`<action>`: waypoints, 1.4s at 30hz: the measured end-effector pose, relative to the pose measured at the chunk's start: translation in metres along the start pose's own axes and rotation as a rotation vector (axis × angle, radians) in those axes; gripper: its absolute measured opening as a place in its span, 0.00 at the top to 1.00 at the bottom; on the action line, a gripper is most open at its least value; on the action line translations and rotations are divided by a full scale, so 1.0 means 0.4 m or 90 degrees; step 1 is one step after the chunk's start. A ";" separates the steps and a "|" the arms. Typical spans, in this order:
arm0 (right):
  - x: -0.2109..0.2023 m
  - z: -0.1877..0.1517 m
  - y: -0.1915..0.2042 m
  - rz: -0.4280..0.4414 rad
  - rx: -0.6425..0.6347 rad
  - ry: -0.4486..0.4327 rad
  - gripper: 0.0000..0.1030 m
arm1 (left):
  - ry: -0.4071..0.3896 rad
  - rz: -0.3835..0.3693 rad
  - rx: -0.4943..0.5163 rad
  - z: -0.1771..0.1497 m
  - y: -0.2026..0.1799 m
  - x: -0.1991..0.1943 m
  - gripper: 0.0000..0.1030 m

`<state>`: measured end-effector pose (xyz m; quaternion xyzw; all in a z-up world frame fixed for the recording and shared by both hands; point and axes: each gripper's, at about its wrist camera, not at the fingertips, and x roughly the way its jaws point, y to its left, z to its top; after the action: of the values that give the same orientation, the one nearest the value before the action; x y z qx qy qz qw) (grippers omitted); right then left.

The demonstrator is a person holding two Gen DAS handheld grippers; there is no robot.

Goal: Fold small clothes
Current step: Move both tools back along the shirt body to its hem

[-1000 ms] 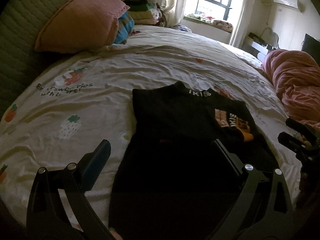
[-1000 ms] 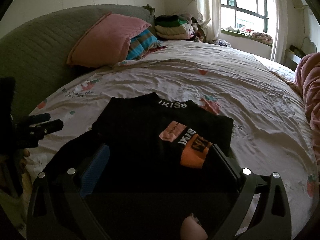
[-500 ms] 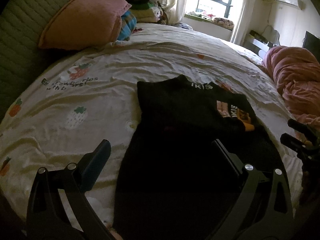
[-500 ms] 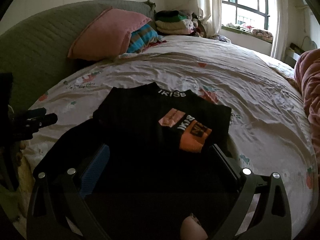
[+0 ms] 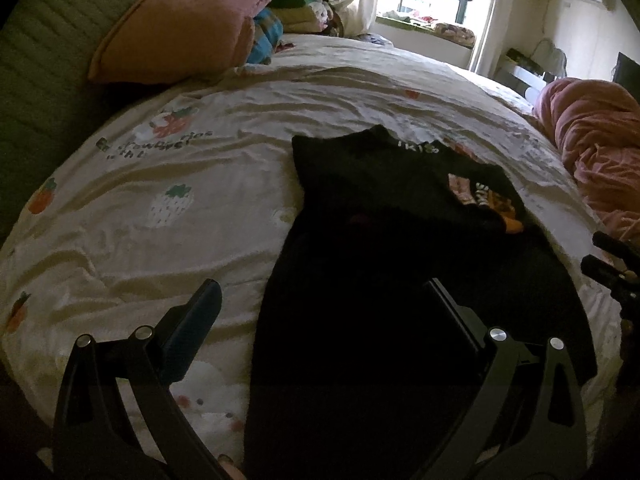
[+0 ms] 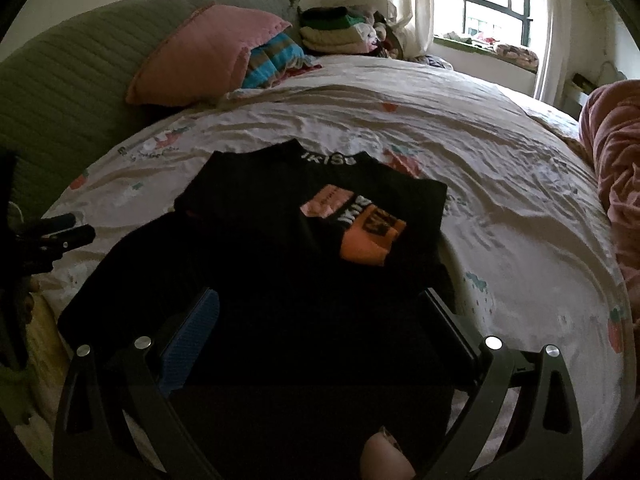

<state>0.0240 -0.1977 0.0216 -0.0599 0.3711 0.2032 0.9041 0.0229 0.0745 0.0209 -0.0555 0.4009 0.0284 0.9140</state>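
A small black top (image 5: 380, 264) with a white-lettered collar and an orange and pink print lies on the bed, its upper part folded down over the body. It also shows in the right wrist view (image 6: 304, 264). My left gripper (image 5: 324, 316) is open and empty, held above the garment's near left edge. My right gripper (image 6: 320, 320) is open and empty above the garment's near hem. The right gripper also shows at the right edge of the left wrist view (image 5: 612, 264), and the left gripper at the left edge of the right wrist view (image 6: 52, 236).
The bed sheet (image 5: 168, 184) has strawberry prints. A pink pillow (image 5: 180, 28) and a striped cushion (image 6: 276, 60) lean on the green headboard (image 6: 68, 80). Folded clothes (image 6: 340, 32) are stacked at the back. A pink blanket (image 5: 600, 140) lies at the right.
Both grippers have drawn back a little toward the near edge of the bed, so the garment looks slightly farther away. The garment itself has not moved.
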 end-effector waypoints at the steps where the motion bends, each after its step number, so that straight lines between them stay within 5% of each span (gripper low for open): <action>1: 0.000 -0.004 -0.002 -0.001 -0.001 0.002 0.05 | 0.002 0.002 0.001 -0.005 0.002 0.000 0.09; 14: 0.008 -0.054 -0.004 0.003 -0.002 0.037 0.05 | 0.041 0.021 -0.012 -0.068 0.043 0.017 0.09; 31: 0.004 -0.096 -0.004 -0.003 -0.003 0.063 0.05 | 0.087 -0.017 -0.053 -0.146 0.093 0.013 0.11; 36: 0.002 -0.109 -0.012 -0.007 -0.002 0.074 0.05 | 0.109 -0.052 -0.061 -0.171 0.097 0.014 0.44; 42: -0.006 -0.135 -0.034 -0.016 0.007 0.089 0.05 | 0.136 -0.082 -0.072 -0.206 0.106 0.023 0.65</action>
<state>-0.0066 -0.2248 -0.0161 -0.0740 0.4337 0.1851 0.8787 -0.0351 0.1066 -0.0445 -0.1351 0.4893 -0.0142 0.8614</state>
